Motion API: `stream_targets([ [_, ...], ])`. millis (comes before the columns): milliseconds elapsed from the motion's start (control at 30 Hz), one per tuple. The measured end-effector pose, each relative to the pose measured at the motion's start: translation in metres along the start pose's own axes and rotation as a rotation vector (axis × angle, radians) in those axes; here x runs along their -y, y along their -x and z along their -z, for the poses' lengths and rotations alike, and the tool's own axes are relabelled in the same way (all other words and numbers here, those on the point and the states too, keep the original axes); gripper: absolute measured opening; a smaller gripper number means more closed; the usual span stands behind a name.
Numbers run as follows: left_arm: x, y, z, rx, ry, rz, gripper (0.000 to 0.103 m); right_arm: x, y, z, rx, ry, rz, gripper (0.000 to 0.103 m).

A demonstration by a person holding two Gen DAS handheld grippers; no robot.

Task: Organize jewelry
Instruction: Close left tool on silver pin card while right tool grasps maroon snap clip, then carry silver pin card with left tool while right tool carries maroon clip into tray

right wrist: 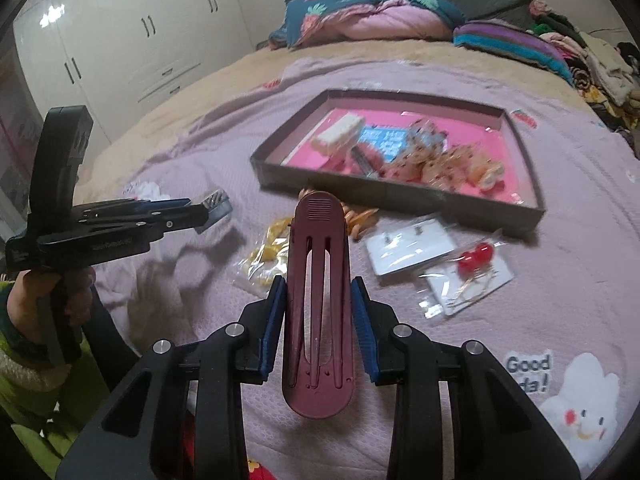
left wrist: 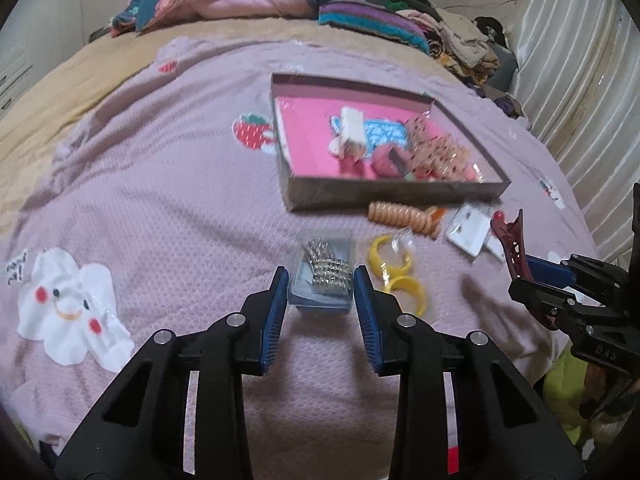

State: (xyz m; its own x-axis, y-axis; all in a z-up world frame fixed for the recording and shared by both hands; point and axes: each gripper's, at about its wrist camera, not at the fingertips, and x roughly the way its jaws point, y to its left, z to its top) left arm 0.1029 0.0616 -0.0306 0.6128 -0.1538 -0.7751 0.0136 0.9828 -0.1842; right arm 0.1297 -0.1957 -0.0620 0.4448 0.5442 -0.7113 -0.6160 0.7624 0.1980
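My left gripper is shut on a small clear box of silver clips, held above the pink bedspread; from the right wrist camera the same clear box shows at the tip of the left gripper. My right gripper is shut on a long dark-red hair clip, which stands up between the blue pads; the left wrist camera catches that hair clip sticking out of the right gripper. A shallow box with a pink bottom holds several hair accessories.
Loose on the bedspread in front of the box lie an orange coil hair tie, yellow hoop earrings in a clear bag, white earring cards and a red-heart earring card. Folded quilts and clothes are piled at the far side. A wardrobe stands on the left.
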Motion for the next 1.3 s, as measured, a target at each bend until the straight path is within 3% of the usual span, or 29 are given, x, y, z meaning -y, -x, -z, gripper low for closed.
stream_targets([
  [567,0.049,0.007,-0.045,0.055,-0.090,0.040,0.025,0.052,0.044,-0.010,0.117,-0.109,0.075,0.032],
  [1300,0.098,-0.020,-0.111,0.096,-0.167,0.100,0.025,0.102,0.060,-0.041,0.177,-0.151,0.150,0.032],
])
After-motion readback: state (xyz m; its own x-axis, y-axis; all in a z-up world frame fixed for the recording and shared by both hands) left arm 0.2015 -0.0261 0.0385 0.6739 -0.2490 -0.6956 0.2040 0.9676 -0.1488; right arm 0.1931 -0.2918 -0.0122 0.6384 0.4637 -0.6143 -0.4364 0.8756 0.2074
